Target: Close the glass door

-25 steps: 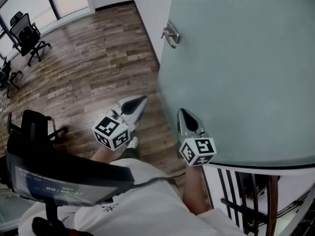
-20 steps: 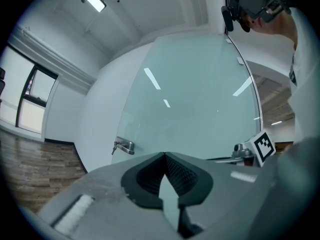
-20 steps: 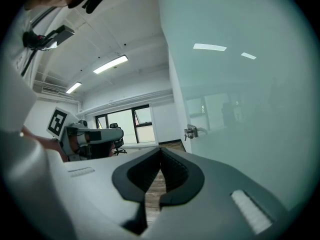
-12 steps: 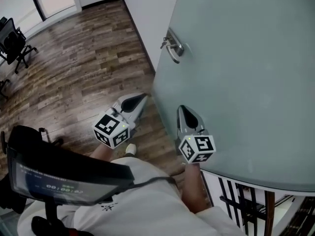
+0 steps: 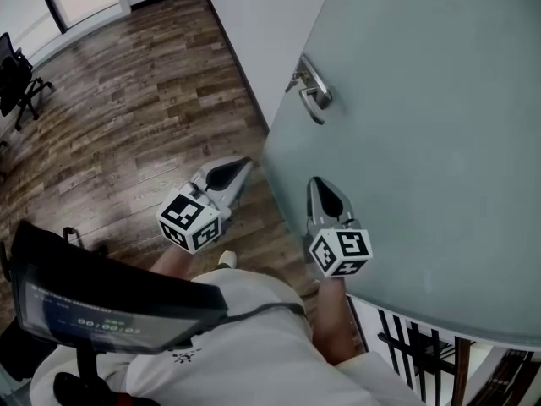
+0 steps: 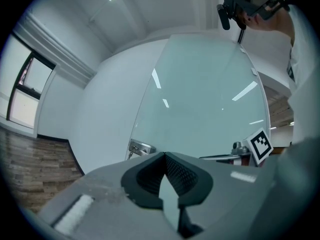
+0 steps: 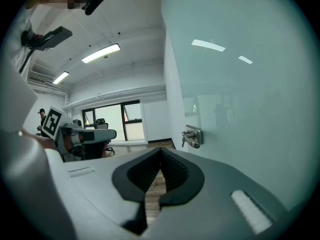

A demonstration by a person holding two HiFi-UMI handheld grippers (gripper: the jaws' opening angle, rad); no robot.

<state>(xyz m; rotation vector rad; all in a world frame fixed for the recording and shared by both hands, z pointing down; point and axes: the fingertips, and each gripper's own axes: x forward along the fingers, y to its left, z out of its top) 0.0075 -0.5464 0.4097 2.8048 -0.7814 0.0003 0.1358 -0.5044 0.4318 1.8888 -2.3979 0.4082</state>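
The frosted glass door (image 5: 423, 142) fills the right of the head view, with a metal lever handle (image 5: 313, 91) near its left edge. My right gripper (image 5: 314, 182) is shut and empty, its tip over the lower part of the pane; contact cannot be judged. My left gripper (image 5: 245, 163) is shut and empty too, its tip just left of the door's edge. In the left gripper view the door (image 6: 200, 94) and handle (image 6: 140, 148) lie ahead of the closed jaws (image 6: 164, 154). The right gripper view has the pane (image 7: 240, 84) on its right and the handle (image 7: 192, 136) beyond the tips (image 7: 160, 149).
A white wall (image 5: 254, 24) runs behind the door's edge. Wood plank floor (image 5: 127, 117) spreads to the left, with an office chair (image 5: 15, 79) at the far left. Black railing bars (image 5: 414, 353) stand at the bottom right below the door. A dark device (image 5: 101, 303) hangs at my chest.
Both grippers have travelled forward along the floor with the person. The door handle now sits lower and further right in the head view, nearer the grippers. The chairs have slid towards the left edge.
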